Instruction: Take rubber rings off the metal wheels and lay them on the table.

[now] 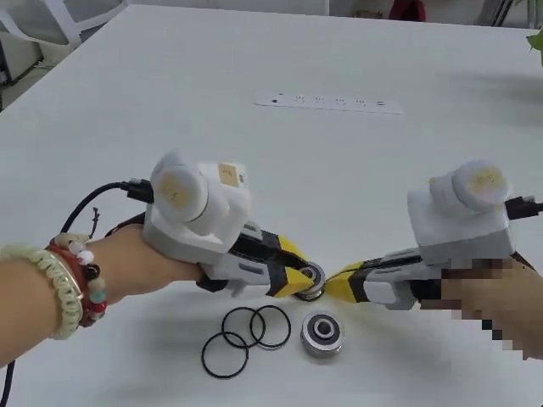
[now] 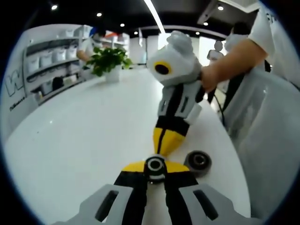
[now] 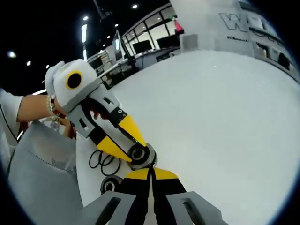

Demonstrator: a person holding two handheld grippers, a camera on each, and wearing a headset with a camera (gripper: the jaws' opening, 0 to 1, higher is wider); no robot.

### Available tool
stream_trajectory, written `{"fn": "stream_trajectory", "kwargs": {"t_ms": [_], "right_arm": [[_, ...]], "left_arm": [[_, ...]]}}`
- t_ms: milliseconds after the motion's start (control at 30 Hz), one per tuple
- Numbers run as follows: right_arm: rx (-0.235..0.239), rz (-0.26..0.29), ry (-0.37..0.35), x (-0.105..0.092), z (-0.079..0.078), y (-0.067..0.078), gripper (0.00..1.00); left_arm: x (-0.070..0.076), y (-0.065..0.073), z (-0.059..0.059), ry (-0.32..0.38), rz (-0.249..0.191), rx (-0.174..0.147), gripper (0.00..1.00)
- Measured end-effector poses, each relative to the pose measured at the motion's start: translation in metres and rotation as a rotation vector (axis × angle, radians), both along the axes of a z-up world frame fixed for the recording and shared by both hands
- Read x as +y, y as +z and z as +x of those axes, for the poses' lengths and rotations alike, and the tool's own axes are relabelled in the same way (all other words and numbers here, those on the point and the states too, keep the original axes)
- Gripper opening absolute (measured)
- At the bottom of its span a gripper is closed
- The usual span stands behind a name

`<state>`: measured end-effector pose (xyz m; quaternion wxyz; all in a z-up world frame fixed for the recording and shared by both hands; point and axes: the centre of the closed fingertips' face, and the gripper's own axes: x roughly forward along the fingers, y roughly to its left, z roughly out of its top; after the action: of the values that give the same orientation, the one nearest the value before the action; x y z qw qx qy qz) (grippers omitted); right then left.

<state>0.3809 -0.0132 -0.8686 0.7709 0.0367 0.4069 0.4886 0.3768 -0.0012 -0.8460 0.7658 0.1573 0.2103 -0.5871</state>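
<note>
Three rubber rings (image 1: 253, 327) beside metal wheel (image 1: 322, 332)

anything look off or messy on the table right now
Nothing stands out. Three rubber rings lie flat and overlapping on the table, a wheel lies flat beside them, and the left gripper holds a second wheel with the right gripper shut against it.

Partly legible on a far wall (image 3: 243, 23): large pale letters beginning "WO", the rest cut off.
</note>
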Motion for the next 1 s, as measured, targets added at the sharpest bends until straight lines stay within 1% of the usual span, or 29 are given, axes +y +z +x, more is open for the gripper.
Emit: {"fn": "stream_trajectory", "kwargs": {"t_ms": [67,167,233,267,300,333,367,400,433,467,533,667,800,1000], "right_arm": [[0.044,0.046,-0.040,0.000,-0.001,0.002,0.00],[0.143,0.127,-0.112,0.000,-0.003,0.004,0.00],[0.200,0.193,-0.154,0.000,-0.003,0.008,0.00],[0.227,0.251,-0.191,0.001,-0.001,0.013,0.00],[0.262,0.319,-0.214,0.003,-0.001,0.021,0.00],[0.341,0.358,-0.240,0.004,-0.006,0.022,0.00],[0.318,0.351,-0.260,0.002,-0.003,0.018,0.00],[0.326,0.382,-0.269,0.003,-0.004,0.020,0.00],[0.341,0.392,-0.273,0.003,-0.005,0.020,0.00],[0.347,0.392,-0.271,0.004,-0.005,0.021,0.00],[0.344,0.393,-0.262,0.006,-0.006,0.024,0.00],[0.345,0.396,-0.252,0.010,-0.008,0.027,0.00],[0.345,0.398,-0.245,0.012,-0.009,0.029,0.00],[0.344,0.413,-0.228,0.015,-0.010,0.033,0.00]], "left_arm": [[0.000,0.000,0.000,0.004,-0.004,-0.005,0.14],[0.000,0.000,0.000,0.009,-0.009,-0.004,0.14],[0.000,0.000,0.000,0.009,-0.006,-0.007,0.14],[0.000,-0.001,0.000,0.006,-0.003,-0.012,0.14],[0.000,-0.001,0.000,0.007,-0.003,-0.013,0.14],[0.000,-0.001,0.000,0.007,-0.003,-0.016,0.13],[0.000,-0.001,0.000,0.005,-0.002,-0.017,0.13],[0.000,-0.001,0.000,0.004,-0.001,-0.017,0.13],[0.000,-0.001,0.000,0.005,0.002,-0.017,0.13],[-0.001,-0.001,0.000,0.005,0.007,-0.022,0.13],[-0.001,-0.001,0.000,0.007,0.012,-0.026,0.13],[-0.001,-0.002,0.000,0.010,0.005,-0.027,0.13],[-0.001,-0.002,0.000,0.011,0.012,-0.040,0.13],[-0.001,-0.002,0.001,0.013,0.009,-0.037,0.13]]}}
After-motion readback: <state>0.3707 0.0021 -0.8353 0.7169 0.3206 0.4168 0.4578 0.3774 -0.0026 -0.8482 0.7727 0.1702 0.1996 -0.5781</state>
